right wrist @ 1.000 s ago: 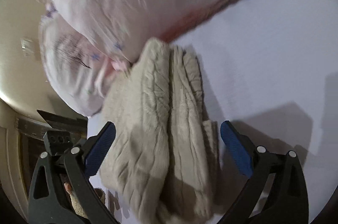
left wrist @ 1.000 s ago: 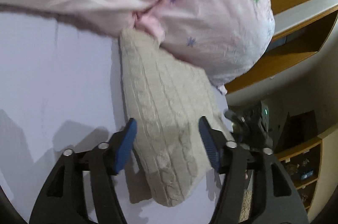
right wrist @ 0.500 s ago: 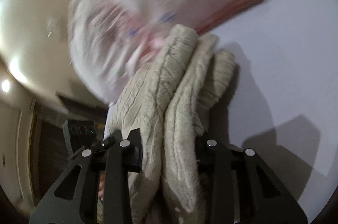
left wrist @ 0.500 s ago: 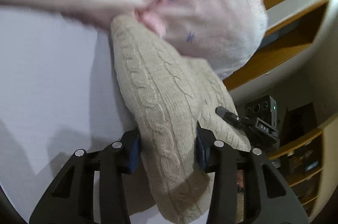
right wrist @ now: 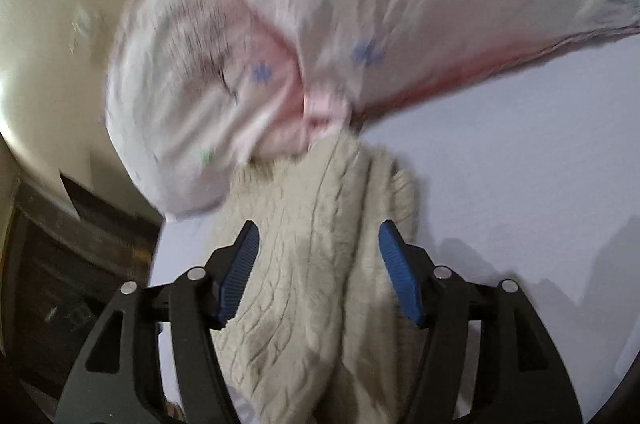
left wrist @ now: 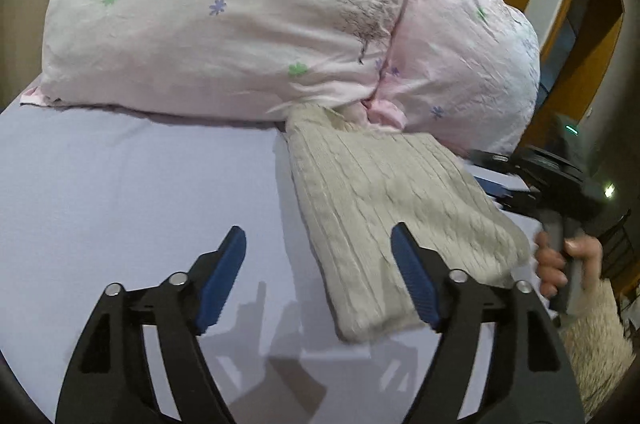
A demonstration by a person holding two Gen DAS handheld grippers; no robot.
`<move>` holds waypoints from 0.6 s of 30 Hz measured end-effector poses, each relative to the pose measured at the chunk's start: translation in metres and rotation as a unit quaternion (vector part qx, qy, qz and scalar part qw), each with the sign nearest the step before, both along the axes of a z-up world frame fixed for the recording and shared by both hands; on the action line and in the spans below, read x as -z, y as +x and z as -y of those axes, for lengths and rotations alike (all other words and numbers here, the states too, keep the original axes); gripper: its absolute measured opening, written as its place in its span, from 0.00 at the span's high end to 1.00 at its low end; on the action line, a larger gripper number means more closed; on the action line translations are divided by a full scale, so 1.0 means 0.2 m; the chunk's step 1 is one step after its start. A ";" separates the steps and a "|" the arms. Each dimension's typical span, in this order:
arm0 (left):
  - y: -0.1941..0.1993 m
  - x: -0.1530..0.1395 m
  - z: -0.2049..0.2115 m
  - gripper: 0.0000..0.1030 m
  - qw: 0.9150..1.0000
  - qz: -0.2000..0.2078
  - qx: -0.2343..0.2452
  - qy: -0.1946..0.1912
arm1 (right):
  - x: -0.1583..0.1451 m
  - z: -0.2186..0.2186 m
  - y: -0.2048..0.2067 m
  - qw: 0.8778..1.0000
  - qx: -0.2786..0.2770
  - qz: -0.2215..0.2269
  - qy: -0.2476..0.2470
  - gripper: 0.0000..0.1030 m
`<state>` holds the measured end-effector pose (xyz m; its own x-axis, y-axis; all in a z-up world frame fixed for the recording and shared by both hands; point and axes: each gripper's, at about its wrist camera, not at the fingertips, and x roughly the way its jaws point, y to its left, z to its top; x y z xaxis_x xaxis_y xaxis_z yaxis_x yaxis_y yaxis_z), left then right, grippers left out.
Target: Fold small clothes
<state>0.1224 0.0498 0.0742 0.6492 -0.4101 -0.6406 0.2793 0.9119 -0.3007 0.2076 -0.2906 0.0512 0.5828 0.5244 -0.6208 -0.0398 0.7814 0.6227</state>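
A folded beige cable-knit garment (left wrist: 384, 208) lies on the lilac sheet (left wrist: 132, 192), its far end tucked against the pink pillows. My left gripper (left wrist: 320, 276) is open, hovering just short of the garment's near left edge; its right finger overlaps the knit. In the right wrist view the same knit (right wrist: 316, 264) lies between the open fingers of my right gripper (right wrist: 318, 272), not pinched. The right gripper also shows in the left wrist view (left wrist: 532, 184) at the garment's far right side, held by a hand.
Two pink floral pillows (left wrist: 224, 20) rest at the head of the bed, also in the right wrist view (right wrist: 320, 24). Wooden shelving (left wrist: 576, 36) stands at the right. The bed edge and dark floor (right wrist: 60, 272) lie left of the garment.
Both grippers were shut on the knit half a second ago; both have opened and let it go. The garment now lies flat on the sheet and the left gripper has drawn back.
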 end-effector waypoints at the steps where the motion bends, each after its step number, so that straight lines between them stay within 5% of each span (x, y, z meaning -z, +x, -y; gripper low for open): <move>1: -0.02 0.00 0.01 0.21 1.000 -0.002 0.002 0.001 | 0.02 -0.05 0.01 0.999 0.009 -0.013 -0.039 0.81; 6: -0.19 0.06 0.05 0.08 0.998 -0.010 -0.010 0.053 | 0.01 0.02 -0.05 0.996 0.088 -0.019 -0.028 0.80; 9: -0.22 0.10 0.09 0.01 0.994 -0.020 -0.028 0.105 | -0.09 0.01 -0.27 0.989 0.120 0.026 -0.088 0.47; 11: -0.23 0.14 0.13 0.01 0.990 -0.031 -0.029 0.131 | -0.15 0.01 -0.41 0.985 0.128 0.058 -0.104 0.02; 13: -0.23 0.17 0.15 0.01 0.990 -0.041 -0.022 0.136 | -0.17 -0.02 -0.60 0.977 0.139 0.077 -0.140 0.02; 18: -0.22 0.24 0.22 0.01 0.985 -0.064 -0.021 0.157 | -0.03 -0.11 -0.80 0.972 0.084 0.015 -0.219 0.02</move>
<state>0.0789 0.0051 0.0253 0.5667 -0.1528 -0.8096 0.2181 0.9754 -0.0314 0.0476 -0.2694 0.0570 0.6591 0.1095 -0.7440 0.0989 0.9681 0.2302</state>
